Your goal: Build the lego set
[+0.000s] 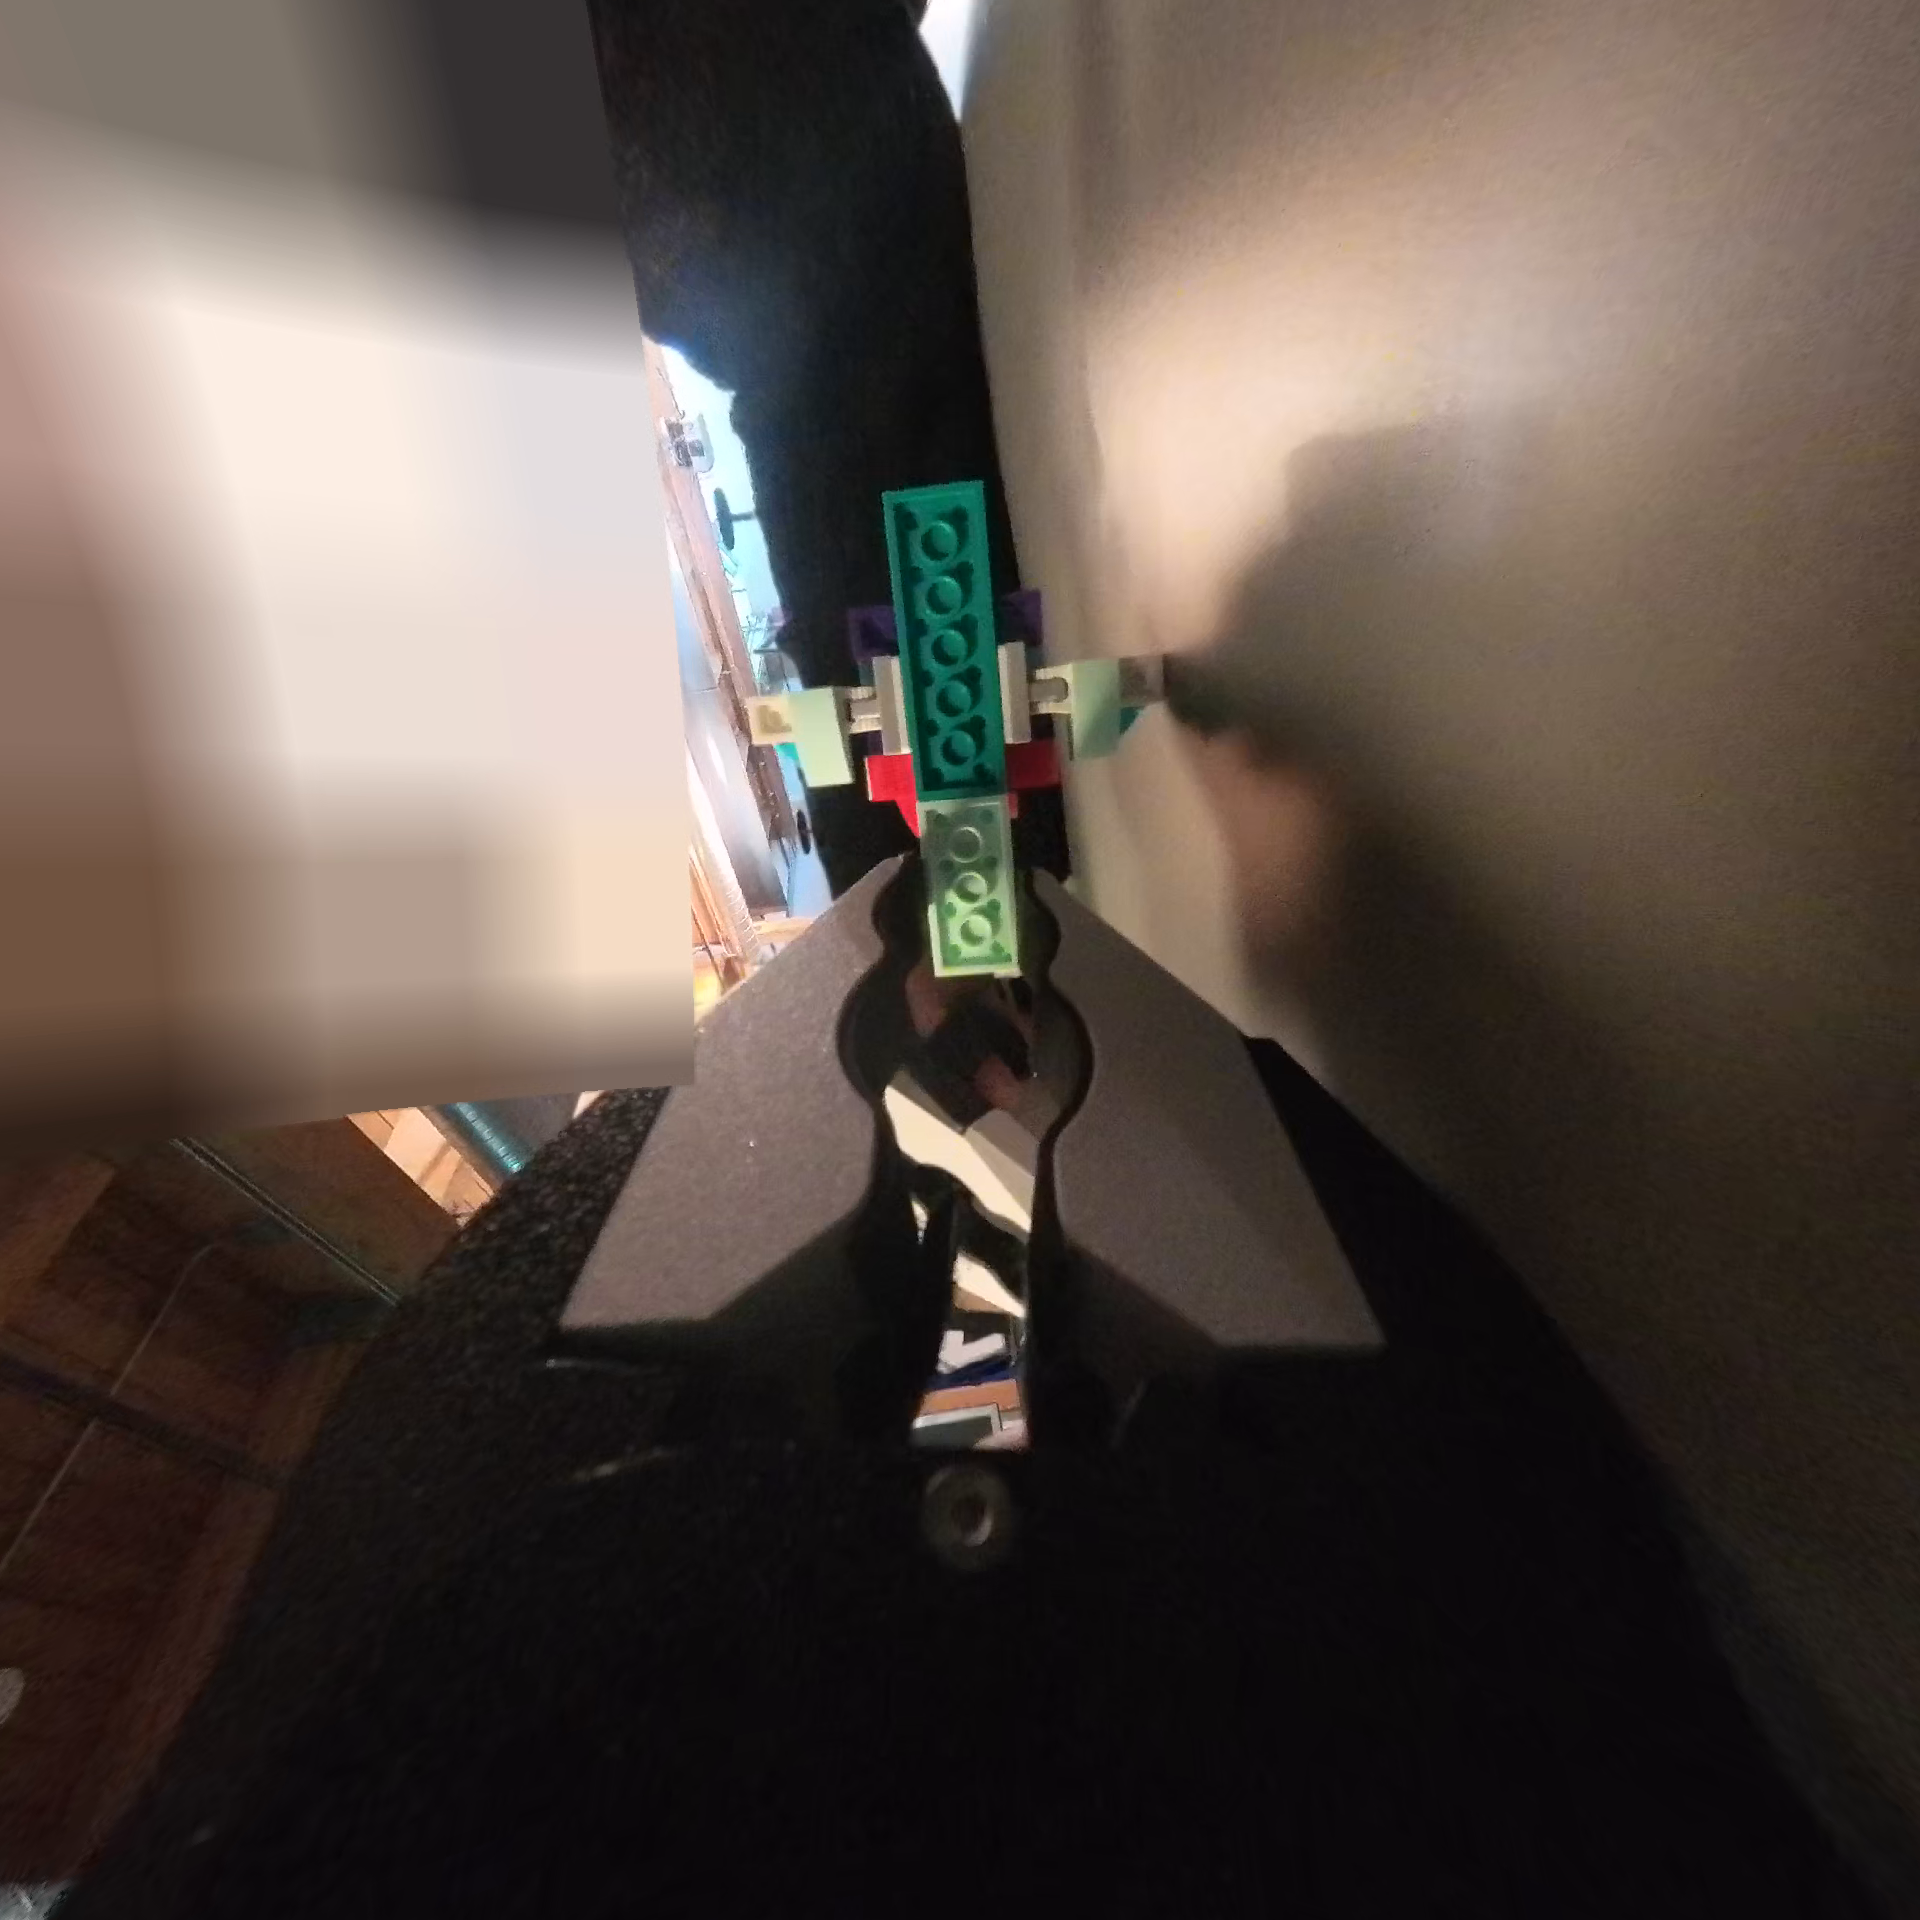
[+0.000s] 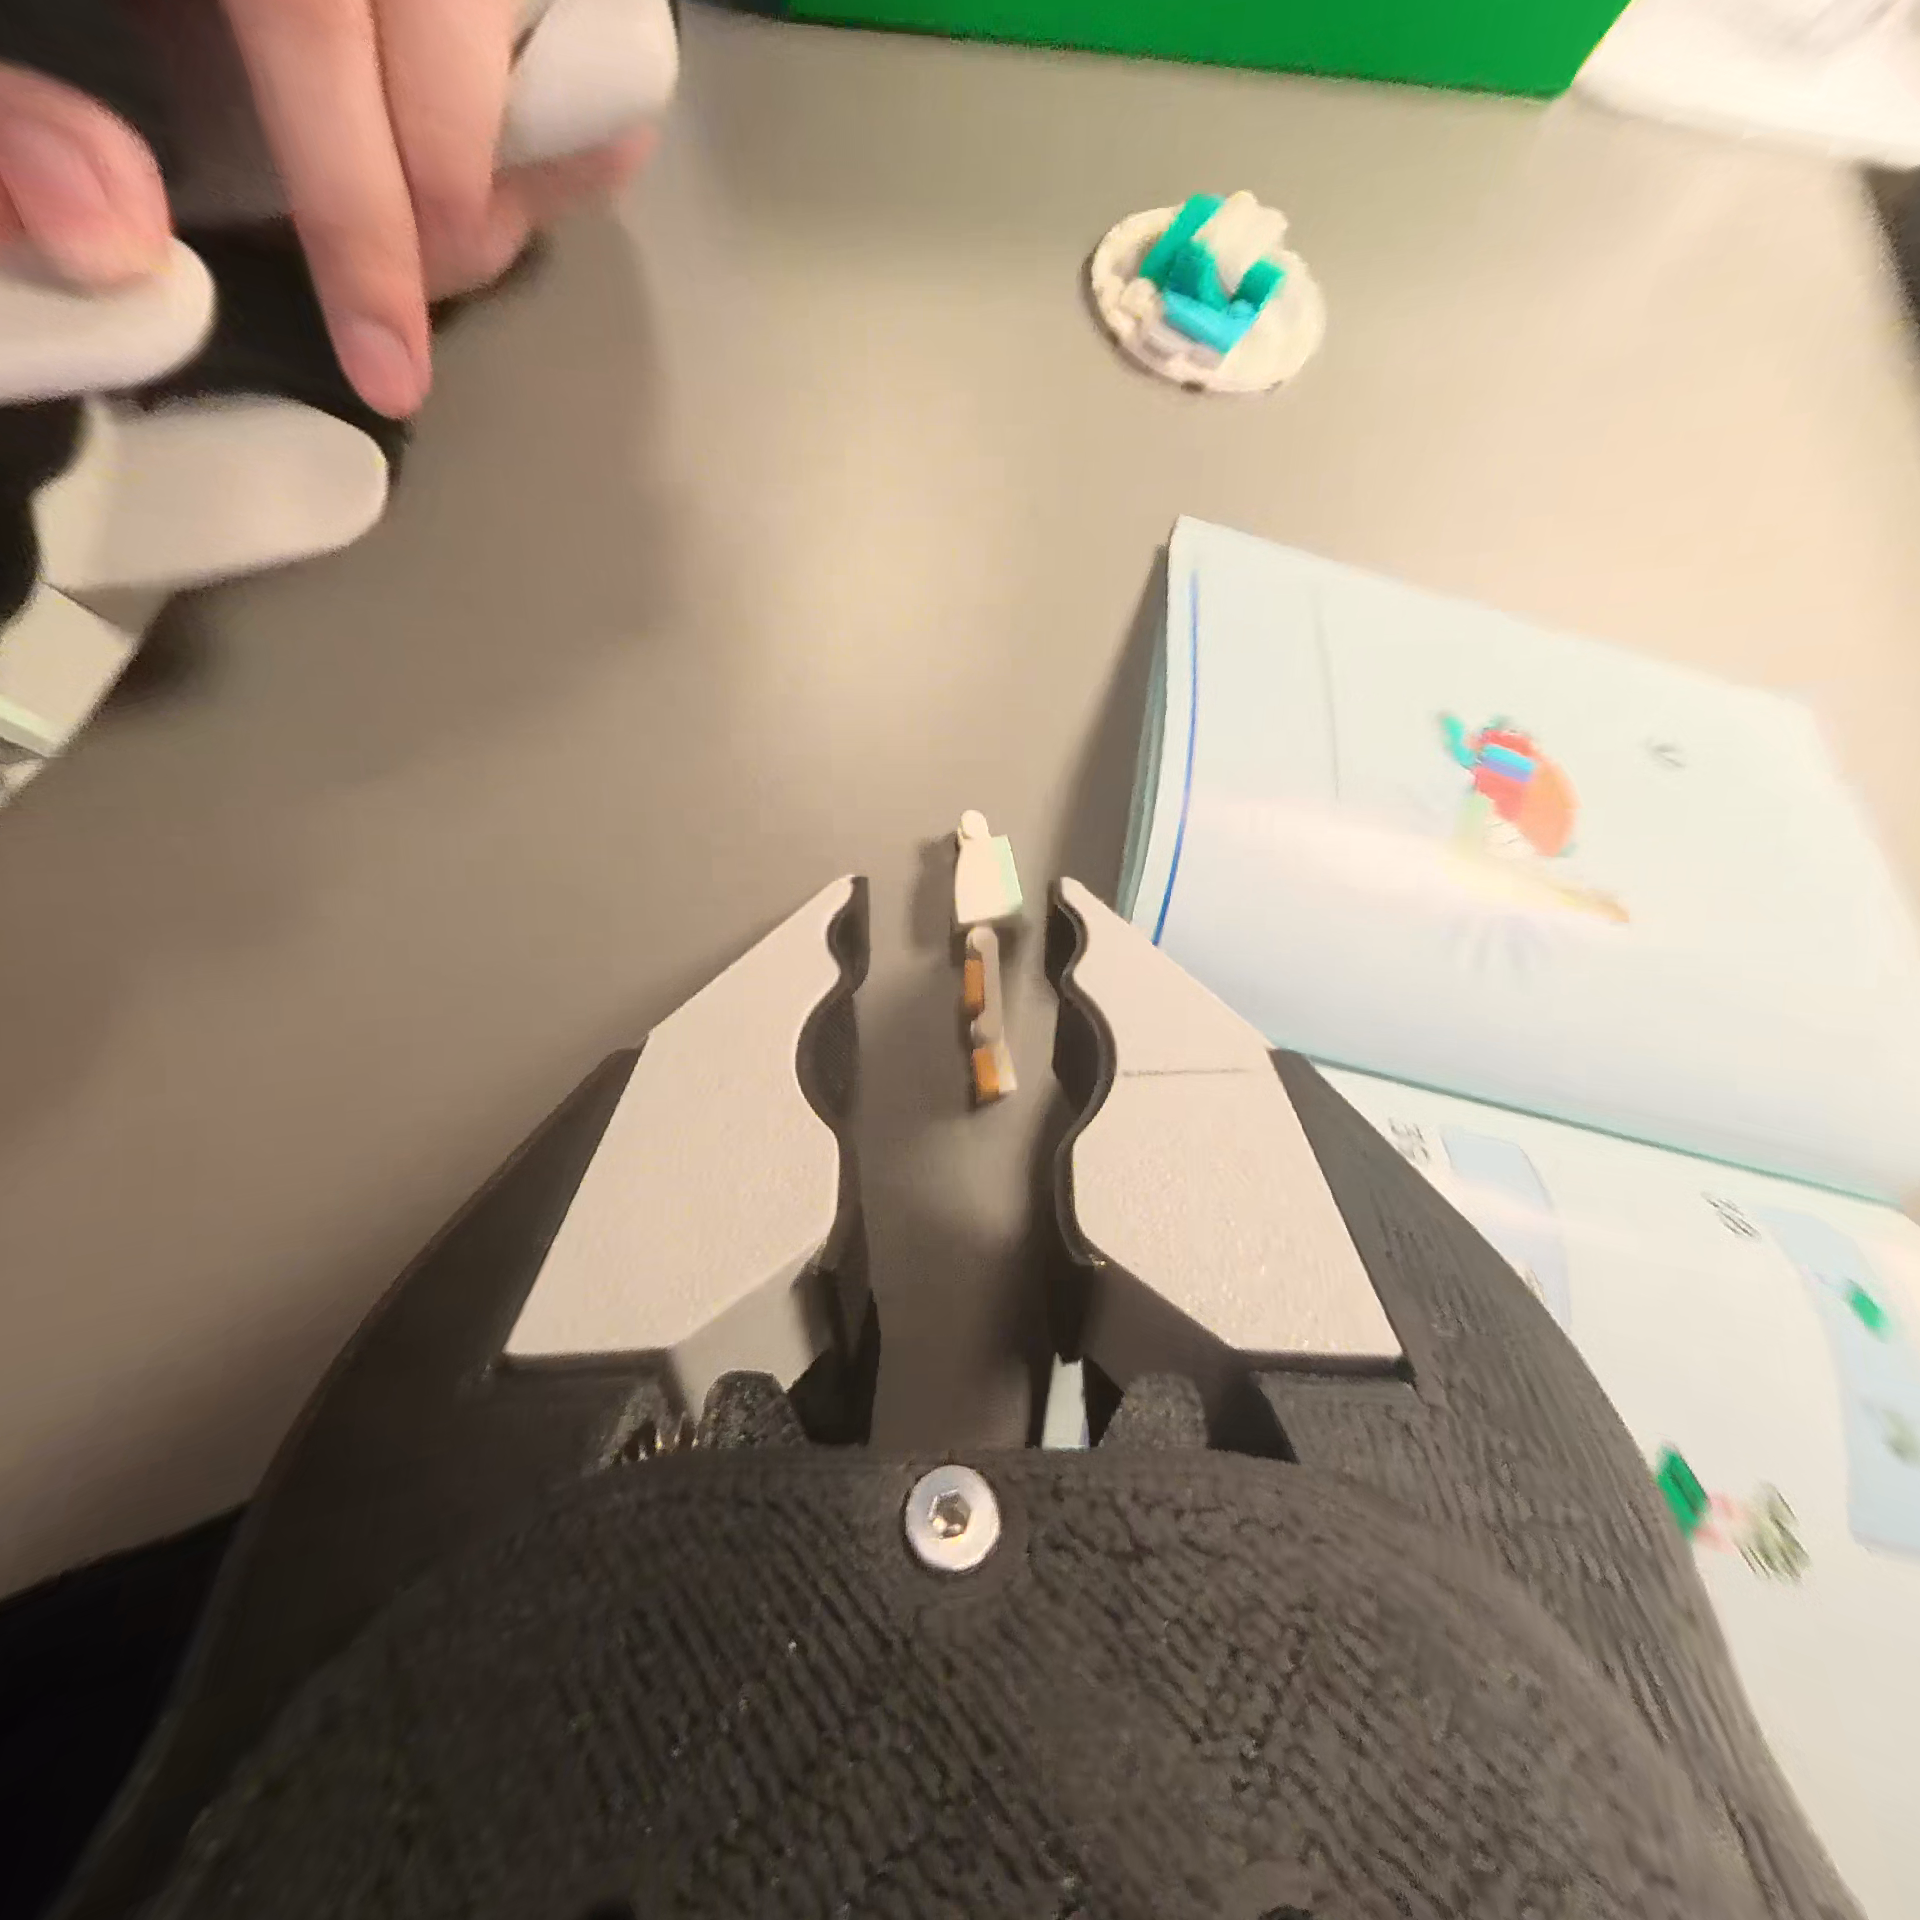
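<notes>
Clamping the light green plate end of a small lego assembly (image 1: 951,717), the left claw (image 1: 971,914) holds it off the grey tabletop (image 1: 1455,312), teal plate toward 12 o'clock. The right claw (image 2: 956,925) stands open and empty, straddling a white piece (image 2: 982,878) and a grey-and-orange piece (image 2: 987,1023). An open instruction booklet (image 2: 1455,831) lies at 3 o'clock, a round white-and-teal build (image 2: 1205,296) at 1 o'clock.
</notes>
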### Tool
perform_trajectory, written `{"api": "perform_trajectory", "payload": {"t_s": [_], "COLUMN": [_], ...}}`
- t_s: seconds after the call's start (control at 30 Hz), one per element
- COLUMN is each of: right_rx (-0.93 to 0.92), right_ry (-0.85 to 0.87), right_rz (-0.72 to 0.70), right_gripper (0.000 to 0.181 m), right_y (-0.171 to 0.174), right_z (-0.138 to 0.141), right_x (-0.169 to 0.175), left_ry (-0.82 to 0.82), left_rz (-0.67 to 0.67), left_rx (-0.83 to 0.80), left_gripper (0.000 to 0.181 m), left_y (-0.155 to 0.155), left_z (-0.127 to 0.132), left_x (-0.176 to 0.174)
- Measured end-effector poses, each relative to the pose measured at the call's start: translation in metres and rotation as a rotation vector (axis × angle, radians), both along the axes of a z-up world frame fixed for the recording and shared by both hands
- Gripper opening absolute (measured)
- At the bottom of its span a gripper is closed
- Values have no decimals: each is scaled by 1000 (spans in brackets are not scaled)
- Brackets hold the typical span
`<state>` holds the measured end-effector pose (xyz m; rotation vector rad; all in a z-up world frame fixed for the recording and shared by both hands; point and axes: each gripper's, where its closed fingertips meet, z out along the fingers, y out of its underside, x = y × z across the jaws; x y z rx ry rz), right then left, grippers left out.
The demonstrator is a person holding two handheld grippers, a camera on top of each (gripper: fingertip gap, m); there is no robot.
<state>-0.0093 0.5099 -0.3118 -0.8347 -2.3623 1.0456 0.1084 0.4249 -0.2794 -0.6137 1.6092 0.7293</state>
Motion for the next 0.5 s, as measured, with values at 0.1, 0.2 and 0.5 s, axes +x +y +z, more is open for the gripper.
{"api": "perform_trajectory", "payload": {"t_s": [0.1, 0.2, 0.5], "right_rx": [-35, -6, 15], "right_ry": [-51, -43, 123], "right_rz": [13, 20, 258], "right_gripper": [25, 13, 12], "right_y": [-2, -5, -61], "right_z": [-2, -3, 18], "right_x": [1, 4, 92], "left_ry": [1, 4, 2], "left_rz": [2, 3, 3], "left_rx": [-3, -2, -16], "left_gripper": [14, 14, 14], "left_y": [0, -1, -3], "left_z": [0, 0, 0], "left_x": [-2, -3, -7]}}
